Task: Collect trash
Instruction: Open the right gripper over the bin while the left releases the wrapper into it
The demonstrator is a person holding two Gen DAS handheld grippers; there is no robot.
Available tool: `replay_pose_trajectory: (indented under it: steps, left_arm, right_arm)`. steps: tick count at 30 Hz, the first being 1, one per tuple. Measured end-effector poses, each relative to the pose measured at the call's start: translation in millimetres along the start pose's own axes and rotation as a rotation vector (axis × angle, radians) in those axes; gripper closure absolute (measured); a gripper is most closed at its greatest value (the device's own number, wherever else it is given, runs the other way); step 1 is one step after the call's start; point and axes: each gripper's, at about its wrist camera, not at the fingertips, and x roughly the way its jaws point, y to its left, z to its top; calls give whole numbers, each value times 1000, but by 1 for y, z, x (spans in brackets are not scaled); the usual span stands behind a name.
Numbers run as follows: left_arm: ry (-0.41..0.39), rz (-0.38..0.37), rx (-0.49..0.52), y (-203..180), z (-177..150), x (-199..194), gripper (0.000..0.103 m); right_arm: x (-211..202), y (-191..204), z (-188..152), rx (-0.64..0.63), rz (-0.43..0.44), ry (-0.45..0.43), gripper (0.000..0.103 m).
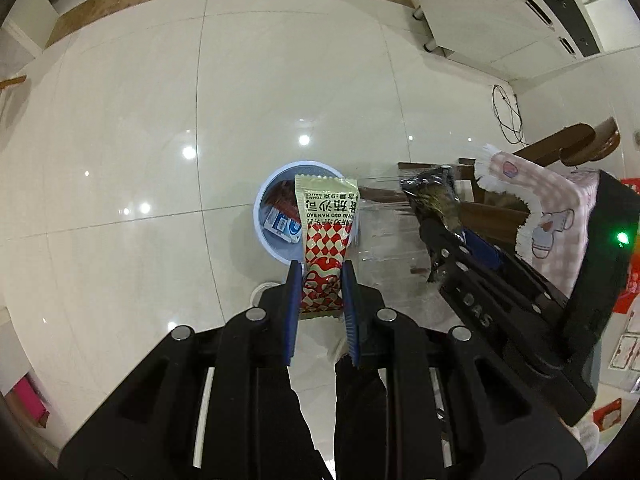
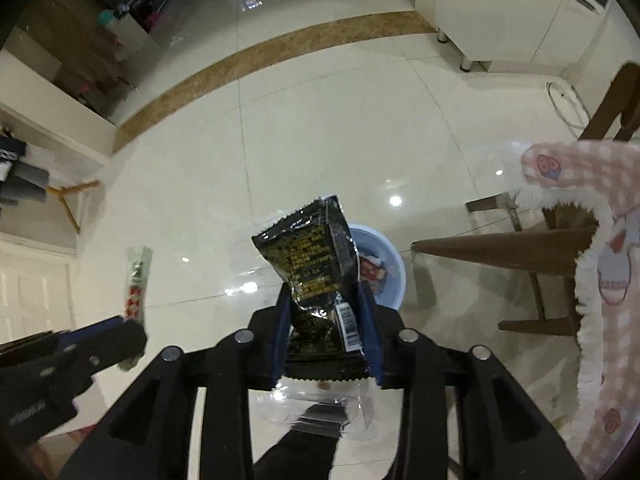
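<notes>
Over the glossy cream floor tiles (image 1: 120, 128), you are holding both tools above a small round bin, so start at your left. Your left gripper (image 1: 320, 276) is pinching the lower, red-and-white patterned end of a ketchup sachet (image 1: 326, 236) between its blue pads (image 1: 293, 300), and the pale printed top of the sachet is standing up past the fingertips. From the left wrist camera that top is overlapping the rim of the light blue bin (image 1: 266, 196) on the floor, and inside the bin you are seeing a red wrapper and a blue-and-white packet. From the right wrist camera the same sachet (image 2: 138, 280) is showing edge-on at the far left, sticking up out of the left tool, well apart from the bin. Moving right, your right gripper (image 2: 326, 304) is clamping a crinkled black snack wrapper (image 2: 316, 268) with gold print and a white barcode label, its serrated top leaning up and to the left. That wrapper is covering the left part of the bin (image 2: 396, 268), whose blue rim is peeking out just beyond the right finger. Below the right tool's fingers a piece of clear plastic is showing, blurred. Farther right, a brown wooden chair (image 2: 520, 252) is standing beside the bin, and a pink checked cloth with a white fringe (image 2: 596, 184) is hanging at the right edge.
</notes>
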Motion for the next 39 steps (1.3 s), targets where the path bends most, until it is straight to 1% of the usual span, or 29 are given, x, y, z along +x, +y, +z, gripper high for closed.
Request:
replay_pose_trajectory:
  steps: [2, 5, 9, 12, 18, 25, 30, 39]
  left_arm:
    - [9, 2, -5, 2, 2, 4, 83]
    - [22, 1, -8, 3, 4, 11, 83]
    - [31, -3, -11, 2, 5, 15, 83]
    - [40, -5, -4, -3, 6, 17, 83]
    - [67, 0, 19, -13, 6, 23, 83]
    - [87, 10, 54, -35, 6, 27, 83]
    - [92, 16, 81, -53, 7, 30, 83]
    - [94, 43, 102, -77, 7, 30, 81]
  right_arm:
    - [10, 4, 2, 3, 9, 26, 65]
    - [18, 7, 7, -19, -37, 36, 65]
    - [17, 3, 8, -10, -8, 26, 63]
    - [17, 0, 8, 7, 6, 35, 63]
    - [0, -15, 5, 59, 27, 26, 63]
    - [-21, -36, 1, 96, 30, -1, 60]
    - [-34, -46, -2, 101, 27, -24, 60]
    - [-64, -73, -9, 139, 51, -76, 60]
